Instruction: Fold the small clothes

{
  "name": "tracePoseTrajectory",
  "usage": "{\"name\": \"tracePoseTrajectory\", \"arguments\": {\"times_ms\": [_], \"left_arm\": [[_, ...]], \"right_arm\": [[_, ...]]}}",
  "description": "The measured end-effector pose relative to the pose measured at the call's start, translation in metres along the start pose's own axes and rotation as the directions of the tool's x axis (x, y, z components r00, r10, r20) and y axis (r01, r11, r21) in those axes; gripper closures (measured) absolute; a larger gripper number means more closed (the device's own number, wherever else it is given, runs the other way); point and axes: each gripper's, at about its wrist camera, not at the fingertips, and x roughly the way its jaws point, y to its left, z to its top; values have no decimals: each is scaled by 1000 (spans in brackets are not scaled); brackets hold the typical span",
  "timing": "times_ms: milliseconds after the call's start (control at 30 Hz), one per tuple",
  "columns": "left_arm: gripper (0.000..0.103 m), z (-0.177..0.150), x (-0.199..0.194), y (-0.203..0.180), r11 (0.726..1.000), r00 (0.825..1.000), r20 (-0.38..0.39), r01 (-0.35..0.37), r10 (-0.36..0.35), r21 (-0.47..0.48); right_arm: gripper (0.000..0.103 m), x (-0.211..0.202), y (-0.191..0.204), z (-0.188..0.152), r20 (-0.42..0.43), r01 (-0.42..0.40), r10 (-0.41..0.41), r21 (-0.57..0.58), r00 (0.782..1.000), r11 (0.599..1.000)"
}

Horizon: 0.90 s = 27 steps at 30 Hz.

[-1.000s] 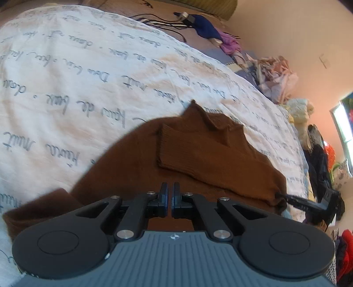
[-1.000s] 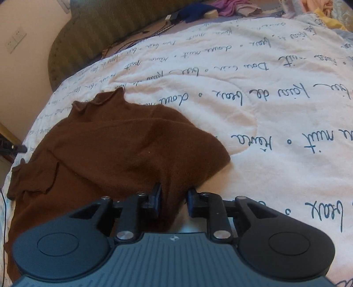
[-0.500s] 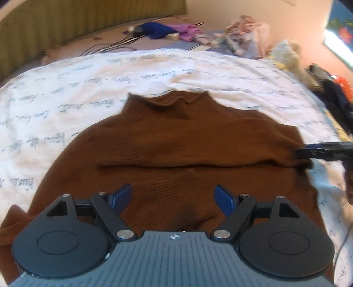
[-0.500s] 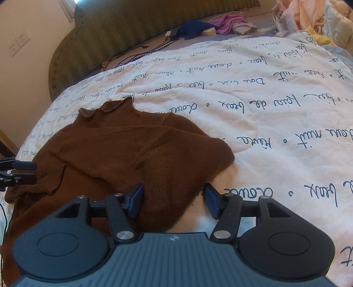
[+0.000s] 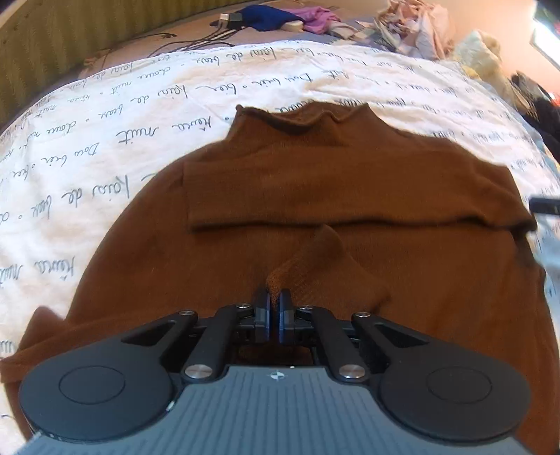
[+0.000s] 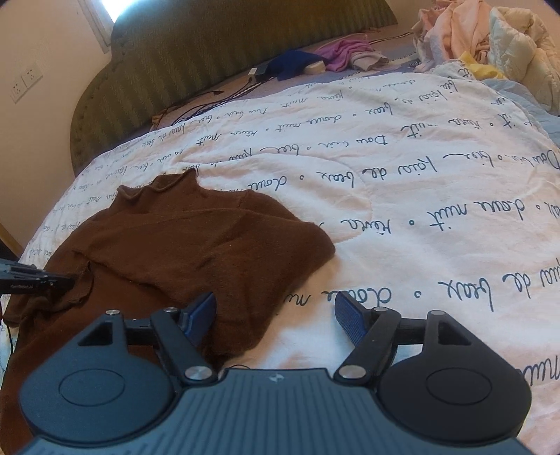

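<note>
A brown knit sweater (image 5: 350, 182) lies on the white quilt with script print (image 5: 105, 115), collar at the far end, one sleeve folded across the chest. My left gripper (image 5: 274, 297) is shut on a pinched ridge of the sweater's lower part and lifts it slightly. In the right wrist view the sweater (image 6: 196, 241) lies to the left. My right gripper (image 6: 276, 315) is open and empty above the sweater's near right edge. The left gripper's fingers (image 6: 38, 278) show at the left edge there.
A green padded headboard (image 6: 210, 52) stands at the far end. Cables (image 5: 189, 43), a blue garment (image 5: 266, 17) and a purple one (image 6: 344, 56) lie near it. A heap of pale clothes and bedding (image 6: 490, 38) is at the far right.
My left gripper was open half a second ago and has shut on a fold of the sweater. My right gripper has opened wider and drawn back slightly.
</note>
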Motion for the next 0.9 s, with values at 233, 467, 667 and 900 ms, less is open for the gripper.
{"name": "tracePoseTrajectory", "arguments": {"times_ms": [233,467,667,900], "left_arm": [[97,-41,-50,34,999,999,23,37,-36,-27],[93,-104,-79,97,975,969,-115,-217,220,39],[18,-76,-114,113,961,965,38,-253,259,-116],[13,33,-77,83,961,977,214,83,-26,-264]], "right_arm": [[28,-9,0,0,24,-9,9,3,1000,1000],[26,-8,3,-1,27,-8,8,-10,1000,1000],[23,5,8,-3,15,-19,19,6,1000,1000],[23,3,6,-6,21,-22,21,57,1000,998]]}}
